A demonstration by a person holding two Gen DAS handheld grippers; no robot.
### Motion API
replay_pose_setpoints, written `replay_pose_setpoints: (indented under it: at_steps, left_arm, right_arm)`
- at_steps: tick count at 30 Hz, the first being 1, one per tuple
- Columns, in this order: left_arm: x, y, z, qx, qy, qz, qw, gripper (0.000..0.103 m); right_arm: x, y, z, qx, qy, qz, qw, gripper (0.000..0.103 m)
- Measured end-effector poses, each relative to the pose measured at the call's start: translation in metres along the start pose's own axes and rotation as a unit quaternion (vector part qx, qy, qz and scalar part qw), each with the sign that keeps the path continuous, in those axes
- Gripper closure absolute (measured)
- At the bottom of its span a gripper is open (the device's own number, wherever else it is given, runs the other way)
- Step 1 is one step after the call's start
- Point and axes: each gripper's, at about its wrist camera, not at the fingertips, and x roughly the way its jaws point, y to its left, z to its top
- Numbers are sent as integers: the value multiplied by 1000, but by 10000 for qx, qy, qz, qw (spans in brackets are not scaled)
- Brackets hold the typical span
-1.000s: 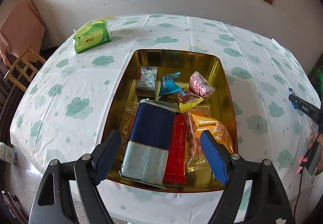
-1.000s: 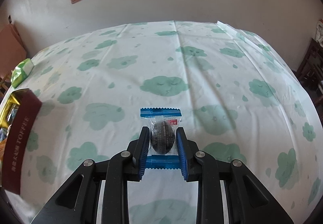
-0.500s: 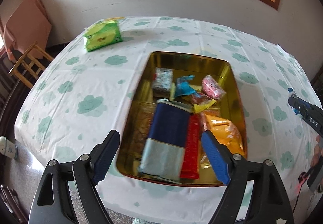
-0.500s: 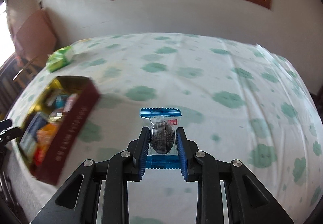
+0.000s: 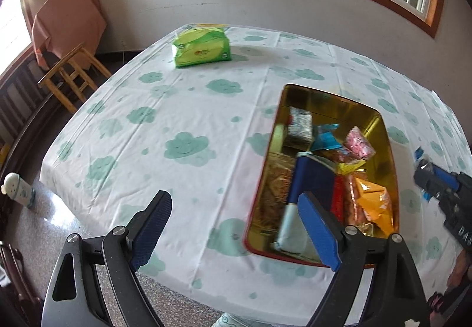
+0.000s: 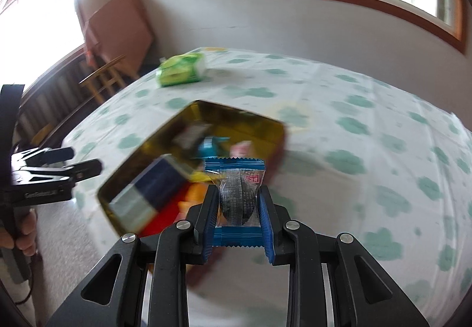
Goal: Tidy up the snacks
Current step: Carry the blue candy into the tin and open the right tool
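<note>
A gold tin box (image 5: pixel 385 132) with dark red sides holds several snacks, among them a long navy and silver pack (image 5: pixel 306 188), an orange bag (image 5: pixel 371 203) and a pink candy pack (image 5: pixel 360 145). My left gripper (image 5: pixel 236 229) is open and empty, above the table's near edge left of the box. My right gripper (image 6: pixel 238 217) is shut on a blue-ended clear packet with a dark round snack (image 6: pixel 237 194), held above the box's near right corner (image 6: pixel 277 132). The right gripper also shows at the right edge of the left wrist view (image 5: pixel 442 188).
A green tissue pack (image 5: pixel 202 46) lies at the table's far left. The table carries a white cloth with green clouds (image 5: pixel 188 147). A wooden chair (image 5: pixel 70 73) with an orange cover stands off the far left. A small white bottle (image 5: pixel 17 189) stands on the floor.
My right gripper has swung left with the packet, from over bare cloth to above the box. My left gripper has moved left, so the box now lies to its right.
</note>
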Motion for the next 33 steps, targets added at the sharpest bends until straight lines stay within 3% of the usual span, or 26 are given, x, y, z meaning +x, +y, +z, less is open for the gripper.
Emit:
replay_pose_setpoints:
  at_steps: [6,14,33]
  left_arm:
    - [1,14,-4,-100,54,104,9999,18]
    - [7,24,-9,-166,164,162,9996,18]
    - [11,26,-11,-178,258,122,9994,18]
  right_arm:
    - [17,46,0,-326,160,412,9985,75]
    - [39,74,-6,-572,410,510,9962,75]
    - [74,65,-4,-639,629,-214,9957,75]
